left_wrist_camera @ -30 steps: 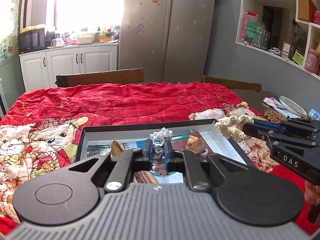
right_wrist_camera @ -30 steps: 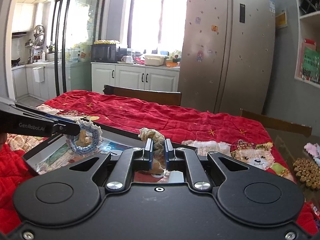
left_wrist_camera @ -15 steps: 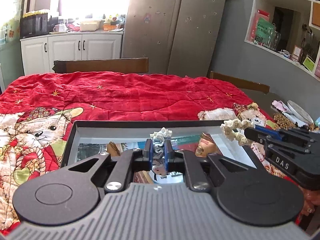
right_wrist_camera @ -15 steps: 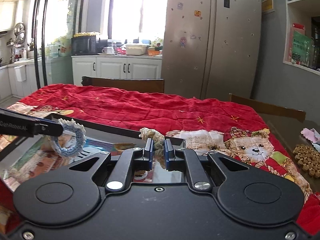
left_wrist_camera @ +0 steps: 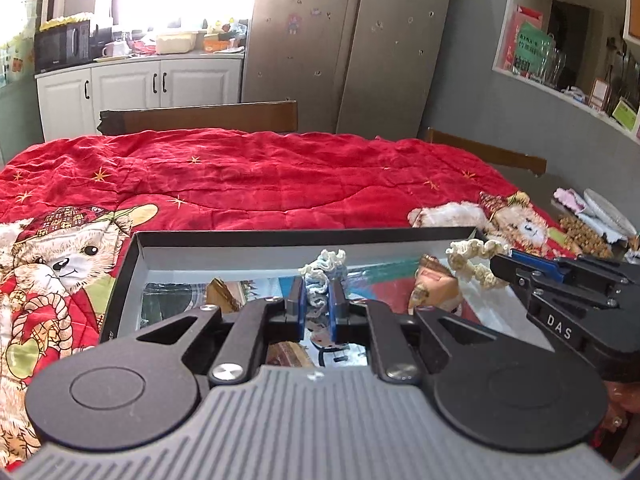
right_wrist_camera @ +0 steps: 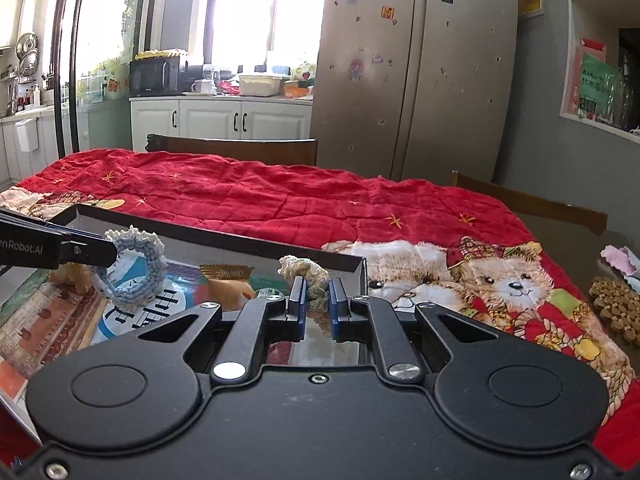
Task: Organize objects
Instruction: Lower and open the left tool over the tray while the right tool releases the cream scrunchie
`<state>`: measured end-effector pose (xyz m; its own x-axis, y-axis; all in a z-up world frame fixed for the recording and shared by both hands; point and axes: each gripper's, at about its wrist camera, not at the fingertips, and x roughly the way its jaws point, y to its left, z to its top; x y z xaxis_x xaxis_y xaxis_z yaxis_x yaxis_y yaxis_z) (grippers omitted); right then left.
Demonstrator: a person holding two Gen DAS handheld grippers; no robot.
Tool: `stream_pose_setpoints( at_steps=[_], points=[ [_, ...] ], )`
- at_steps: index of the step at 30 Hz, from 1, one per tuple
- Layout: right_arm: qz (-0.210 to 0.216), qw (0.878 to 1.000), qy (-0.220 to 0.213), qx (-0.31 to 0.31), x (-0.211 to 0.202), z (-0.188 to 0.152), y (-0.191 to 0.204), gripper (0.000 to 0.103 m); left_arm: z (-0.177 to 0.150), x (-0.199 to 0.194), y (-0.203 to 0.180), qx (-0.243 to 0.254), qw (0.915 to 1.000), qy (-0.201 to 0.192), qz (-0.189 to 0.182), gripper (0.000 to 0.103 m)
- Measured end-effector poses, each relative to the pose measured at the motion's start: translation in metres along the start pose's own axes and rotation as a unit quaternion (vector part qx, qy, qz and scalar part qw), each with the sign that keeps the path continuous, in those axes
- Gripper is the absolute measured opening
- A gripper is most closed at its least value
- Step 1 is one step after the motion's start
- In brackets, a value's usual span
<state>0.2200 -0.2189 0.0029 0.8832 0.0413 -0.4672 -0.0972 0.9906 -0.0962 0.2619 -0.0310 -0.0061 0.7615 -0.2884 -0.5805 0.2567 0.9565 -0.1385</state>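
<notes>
- Blue scrunchie (left_wrist_camera: 322, 280) sits pinched in the left gripper (left_wrist_camera: 316, 314), jaws closed on it, above the box (left_wrist_camera: 224, 240).
- Cream scrunchie (right_wrist_camera: 308, 276) is clamped likewise in the right gripper (right_wrist_camera: 318, 312), over the box's corner.
- Step in hand, likely: dropping both into the box on the red-covered desk (left_wrist_camera: 248, 176).
- Next: lower, then open the jaws.

Both handheld grippers: matte black bodies, blue finger pads

Left gripper (left_wrist_camera: 317, 307): two round black discs on the shoulders, silver pivot screws, grey ribbed housing at the base, side lettering reads "...enRobot.AI". Right gripper (right_wrist_camera: 318, 307): same linkage arms and silver screws, smooth black base plate with corner screws and one centre screw, white "DAS" on the side
</notes>
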Motion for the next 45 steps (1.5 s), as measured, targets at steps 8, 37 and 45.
stream_pose_setpoints(
  at_steps=[8,37,45],
  points=[
    [0.010,1.000,0.010,0.004,0.005,-0.002,-0.001,0.011,-0.003,0.006,0.000,0.009,0.9998,0.011,0.013,0.014],
    [0.030,0.999,0.033,-0.006,0.012,-0.003,-0.001,0.016,-0.007,0.012,-0.001,0.023,0.9991,0.019,0.030,0.024],
    [0.032,0.999,0.035,-0.009,0.012,-0.002,0.000,0.023,-0.006,0.010,-0.002,0.025,0.9991,0.014,0.032,0.038]
  ],
)
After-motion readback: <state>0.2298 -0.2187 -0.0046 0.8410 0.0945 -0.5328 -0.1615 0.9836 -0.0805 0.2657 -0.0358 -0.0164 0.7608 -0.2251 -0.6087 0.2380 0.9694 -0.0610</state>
